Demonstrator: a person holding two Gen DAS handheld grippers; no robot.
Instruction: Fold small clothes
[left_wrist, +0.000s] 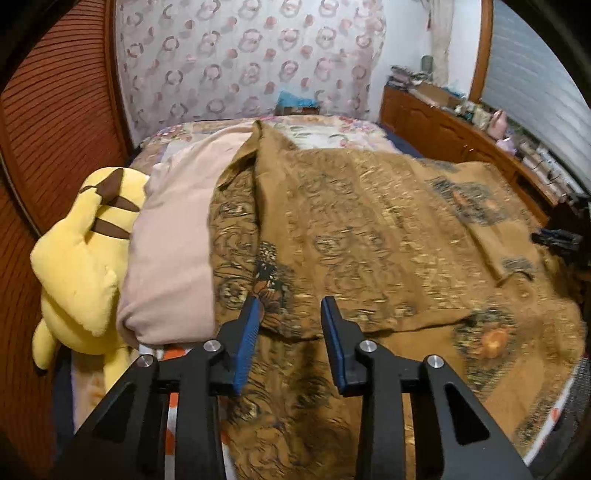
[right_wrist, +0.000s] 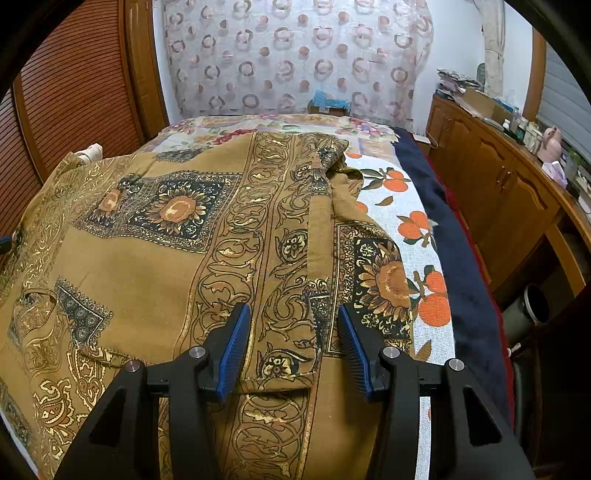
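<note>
A mustard-brown garment (left_wrist: 369, 236) with gold scrollwork and dark sunflower panels lies spread on the bed; it also shows in the right wrist view (right_wrist: 155, 251). One edge is folded over along its right side (right_wrist: 321, 221). My left gripper (left_wrist: 291, 306) is open and empty, just above the garment's near left part. My right gripper (right_wrist: 293, 314) is open and empty, hovering over a folded band of the garment near its front hem. The other gripper's tip (left_wrist: 557, 240) shows dark at the far right of the left wrist view.
A yellow plush toy (left_wrist: 81, 258) and a pink pillow (left_wrist: 177, 236) lie left of the garment. An orange-print sheet (right_wrist: 424, 236) and navy blanket (right_wrist: 458, 258) run along the bed's right side. A wooden cabinet (right_wrist: 509, 192) with clutter stands right; a wooden door (right_wrist: 74, 96) left.
</note>
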